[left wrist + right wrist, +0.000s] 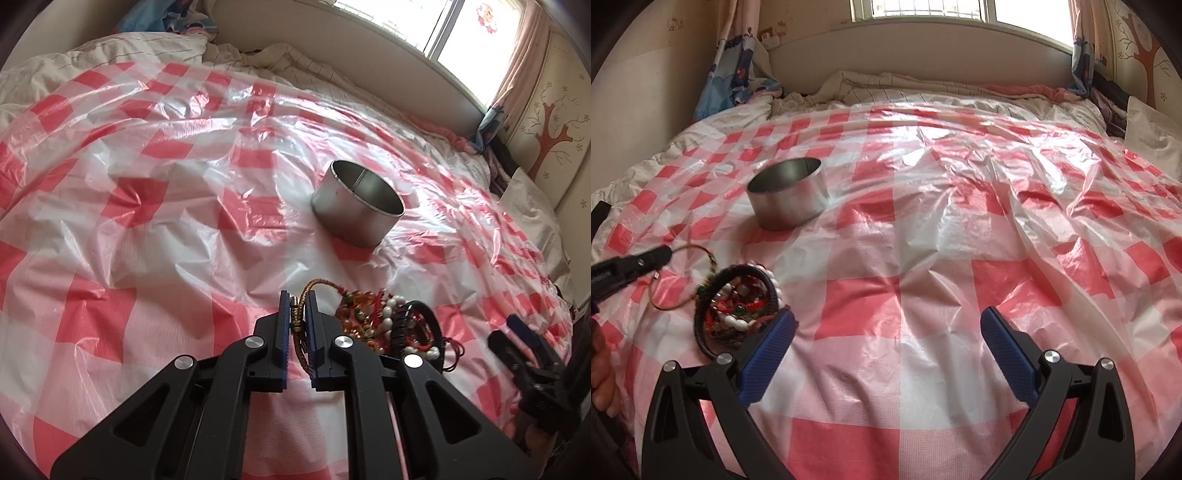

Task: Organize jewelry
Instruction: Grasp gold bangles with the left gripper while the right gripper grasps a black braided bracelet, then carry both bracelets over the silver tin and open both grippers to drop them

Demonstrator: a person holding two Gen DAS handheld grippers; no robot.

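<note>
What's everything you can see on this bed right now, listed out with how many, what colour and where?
Metal tin: one, silver, open-topped, standing on the sheet beyond the jewelry.
Braided cord bracelet: one, gold-brown, pinched in the left tool, partly resting on the sheet.
Jewelry pile: one heap, count of pieces unclear; white beads, red cords, amber beads, black bands; beside the held bracelet.
Plastic sheet: one, red and white check, spread over the bed.
Bedding: cream, bunched at the far end.
Curtains: blue and pink, flanking the window.
Left tool: one, black with blue pads, shut on the bracelet.
Right tool: one, same colours, open, empty, just right of the pile.
</note>
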